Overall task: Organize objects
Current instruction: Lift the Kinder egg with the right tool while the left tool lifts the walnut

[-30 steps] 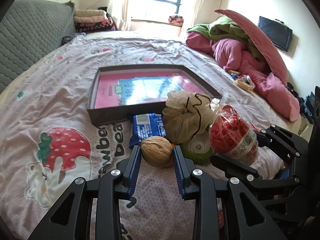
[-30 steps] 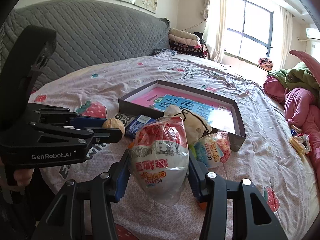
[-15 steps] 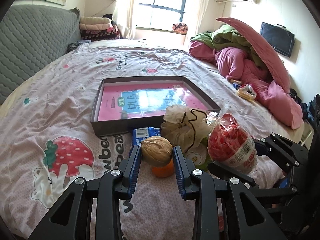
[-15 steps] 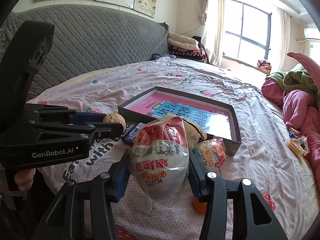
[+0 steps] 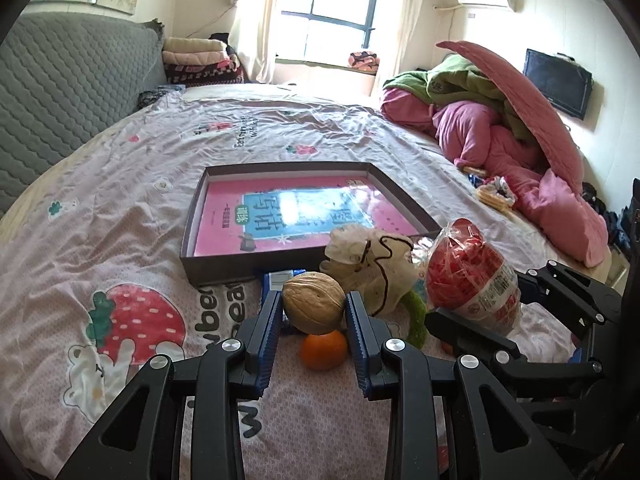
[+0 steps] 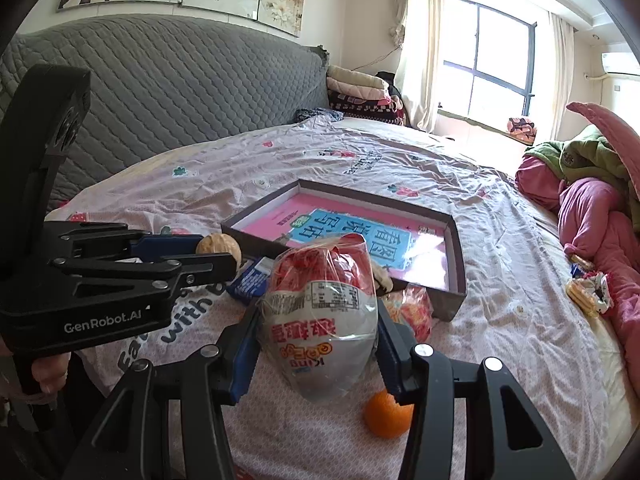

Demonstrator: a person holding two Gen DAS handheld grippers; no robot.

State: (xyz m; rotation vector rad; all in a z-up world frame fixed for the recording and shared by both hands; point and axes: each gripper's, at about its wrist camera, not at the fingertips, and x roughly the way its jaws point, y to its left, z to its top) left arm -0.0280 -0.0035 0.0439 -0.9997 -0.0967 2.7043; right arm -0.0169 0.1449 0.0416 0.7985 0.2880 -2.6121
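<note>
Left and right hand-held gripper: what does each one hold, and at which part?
Left hand-held gripper: a walnut, clamped at its two sides. Right hand-held gripper: a wrapped egg, clamped at its widest middle.

book (image 5: 296,212) in box (image 5: 192,216), orange (image 5: 324,350) on bedspread (image 5: 120,208) before it

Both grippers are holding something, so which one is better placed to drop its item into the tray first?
Left, probably. The left hand-held gripper holds the walnut pointed straight at the tray, nearer its front wall. The right hand-held gripper with the egg sits behind the mesh pouch.
</note>
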